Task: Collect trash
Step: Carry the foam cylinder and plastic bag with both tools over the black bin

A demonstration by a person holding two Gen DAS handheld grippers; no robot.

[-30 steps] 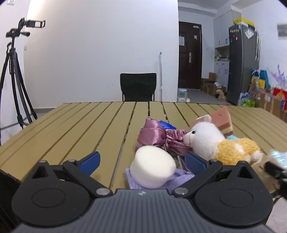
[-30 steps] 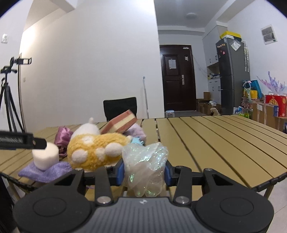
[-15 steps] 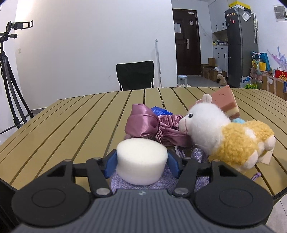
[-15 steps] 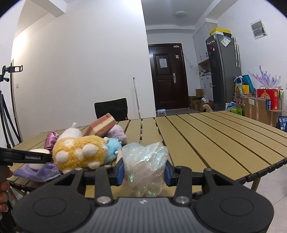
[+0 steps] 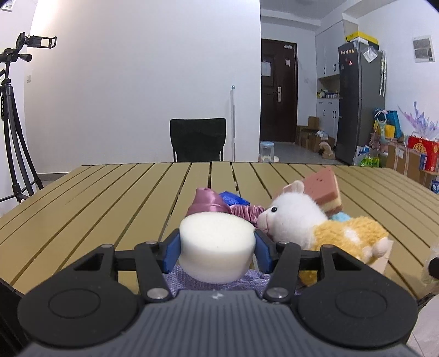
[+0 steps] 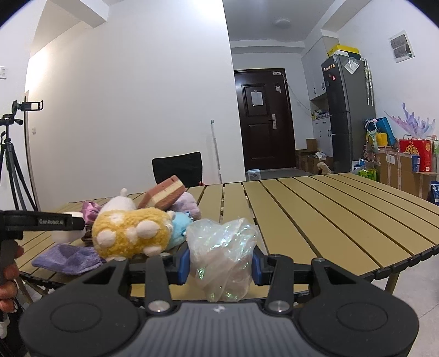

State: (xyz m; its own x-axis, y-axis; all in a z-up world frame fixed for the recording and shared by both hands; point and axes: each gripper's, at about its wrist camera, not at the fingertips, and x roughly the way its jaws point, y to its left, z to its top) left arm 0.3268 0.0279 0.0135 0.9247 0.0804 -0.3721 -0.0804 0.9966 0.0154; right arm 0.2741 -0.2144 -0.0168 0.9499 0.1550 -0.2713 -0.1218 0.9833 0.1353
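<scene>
Left gripper has just closed its blue pads onto the white foam puck, above the purple cloth. Right gripper is clamped on a crumpled iridescent plastic wrapper — just beside the plush toy on the slatted table.

Even, fairly bright indoor light falls from above; a ceiling lamp glows softly. Fisheye bending curves the walls, corners go black, and near objects look slightly soft, perhaps from motion.
</scene>
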